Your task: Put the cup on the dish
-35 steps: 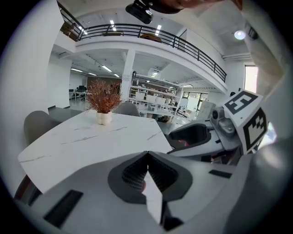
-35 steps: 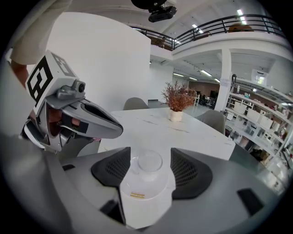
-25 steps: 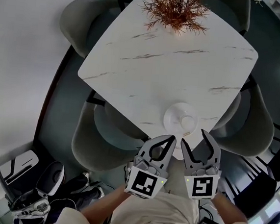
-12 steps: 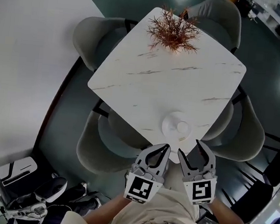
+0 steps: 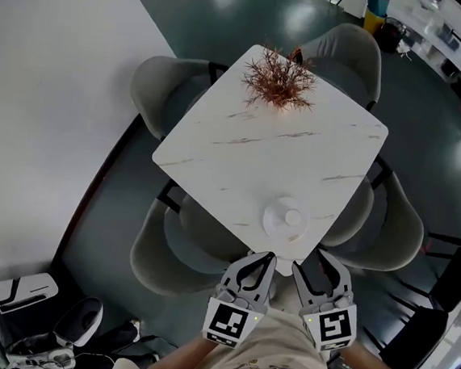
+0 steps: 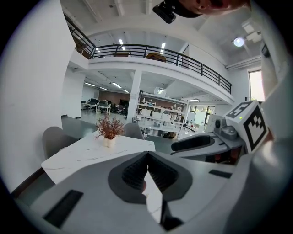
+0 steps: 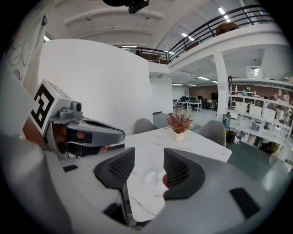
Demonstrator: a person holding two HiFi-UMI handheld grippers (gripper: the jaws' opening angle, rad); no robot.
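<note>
A white cup (image 5: 293,218) stands on a white dish (image 5: 275,221) near the marble table's (image 5: 258,154) closest corner. Both grippers hang side by side off that corner, close to the person's body and apart from the dish. My left gripper (image 5: 266,258) is shut, its ribbed pads meeting in the left gripper view (image 6: 147,156) with nothing between them. The jaws of my right gripper (image 5: 313,265) are apart and closing, with nothing between them. In the right gripper view the dish (image 7: 150,183) shows beyond the gap of the right gripper (image 7: 149,168), the cup on it unclear.
A dried reddish plant (image 5: 278,79) in a small pot stands at the table's far corner. Grey chairs (image 5: 178,243) ring the table on every side. Bags and gear (image 5: 35,323) lie on the dark floor at lower left, beside a white wall.
The view has pulled back from the table, so the dish and cup lie farther from both grippers. The right gripper's jaws have narrowed. The left gripper stays shut.
</note>
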